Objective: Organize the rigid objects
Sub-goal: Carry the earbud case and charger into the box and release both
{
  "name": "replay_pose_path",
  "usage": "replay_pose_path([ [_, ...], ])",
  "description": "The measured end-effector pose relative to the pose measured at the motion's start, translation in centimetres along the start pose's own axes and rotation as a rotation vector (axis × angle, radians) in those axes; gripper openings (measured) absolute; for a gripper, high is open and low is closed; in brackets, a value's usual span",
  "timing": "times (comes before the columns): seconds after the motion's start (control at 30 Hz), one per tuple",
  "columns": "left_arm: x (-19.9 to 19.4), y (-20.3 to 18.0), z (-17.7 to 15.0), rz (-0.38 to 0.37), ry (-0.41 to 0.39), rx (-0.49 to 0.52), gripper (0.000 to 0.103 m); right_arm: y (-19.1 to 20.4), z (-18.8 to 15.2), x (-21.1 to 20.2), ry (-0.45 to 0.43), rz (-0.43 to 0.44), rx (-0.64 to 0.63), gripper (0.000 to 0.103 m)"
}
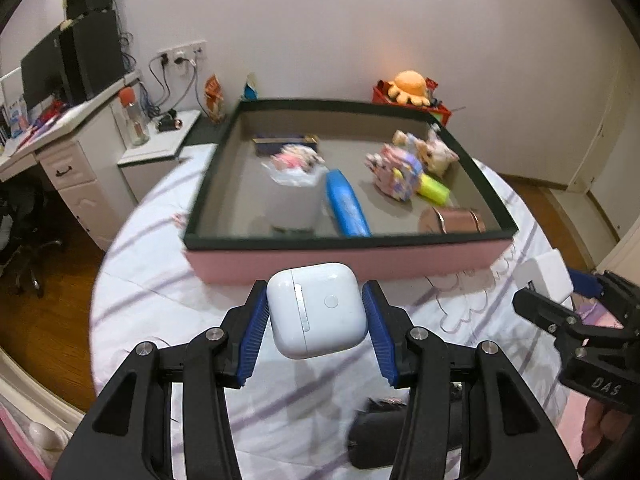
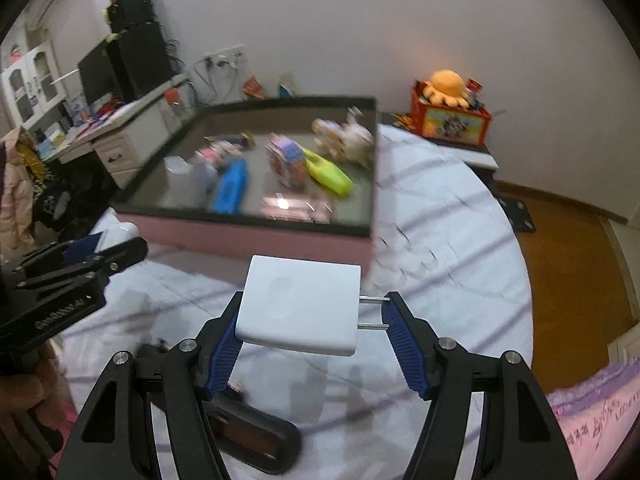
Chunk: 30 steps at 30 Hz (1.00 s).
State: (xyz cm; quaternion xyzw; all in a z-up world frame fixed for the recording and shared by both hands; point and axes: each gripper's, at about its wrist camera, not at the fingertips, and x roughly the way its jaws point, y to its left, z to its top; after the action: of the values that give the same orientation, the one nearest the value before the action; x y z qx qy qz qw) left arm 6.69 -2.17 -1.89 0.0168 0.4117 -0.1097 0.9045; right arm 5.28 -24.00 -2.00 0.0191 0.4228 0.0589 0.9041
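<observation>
Closest to my left camera, the left tool [image 1: 316,312] grips a white earbud case [image 1: 318,310] between its blue pads [image 1: 256,336], clear of the bed. From my right camera, the right tool [image 2: 310,334] clamps a white plug adapter [image 2: 300,308]; the left pad presses its body and the two metal prongs [image 2: 374,312] point at the right pad. Below both tools lies the white bedspread [image 1: 160,280] with purple stripes, and a black case [image 2: 248,440] rests on it under the right tool. Just beyond the held things sits a pink box [image 1: 360,260] with a dark rim, open on the bed. Inside it I see a blue case [image 1: 346,204], a yellow-green piece [image 1: 434,189], a patterned cube [image 1: 396,172], a toy figure [image 1: 436,152] and a rose-gold tin [image 1: 452,220], all somewhat blurred. Farther back stand a white desk [image 1: 72,168] with a monitor [image 1: 44,68] at the left, and an orange plush [image 1: 410,86] on a red box [image 2: 452,124] by the wall.
</observation>
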Motion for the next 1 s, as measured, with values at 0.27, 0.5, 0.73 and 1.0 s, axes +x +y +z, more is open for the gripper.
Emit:
replay_pose_path([
  [0.27, -1.8, 2.6, 6.6, 0.012, -0.098, -0.012, 0.048, 1.7, 7.2, -1.0, -0.089, 0.021, -0.071, 0.068],
  [0.5, 1.8, 2.8, 11.7, -0.016, -0.080, -0.002, 0.048, 1.3, 12.6, 2.9, -0.052, 0.023, -0.072, 0.069],
  [0.73, 8.2, 2.3, 13.6, -0.022, 0.022, 0.017, 0.048, 1.0, 12.7, 8.8, 0.071, -0.002, -0.084, 0.069],
  [1.0, 12.1, 0.5, 13.1, -0.039, 0.116, 0.062, 0.051, 1.2, 11.8, 11.7, 0.135, -0.016, -0.101, 0.070],
])
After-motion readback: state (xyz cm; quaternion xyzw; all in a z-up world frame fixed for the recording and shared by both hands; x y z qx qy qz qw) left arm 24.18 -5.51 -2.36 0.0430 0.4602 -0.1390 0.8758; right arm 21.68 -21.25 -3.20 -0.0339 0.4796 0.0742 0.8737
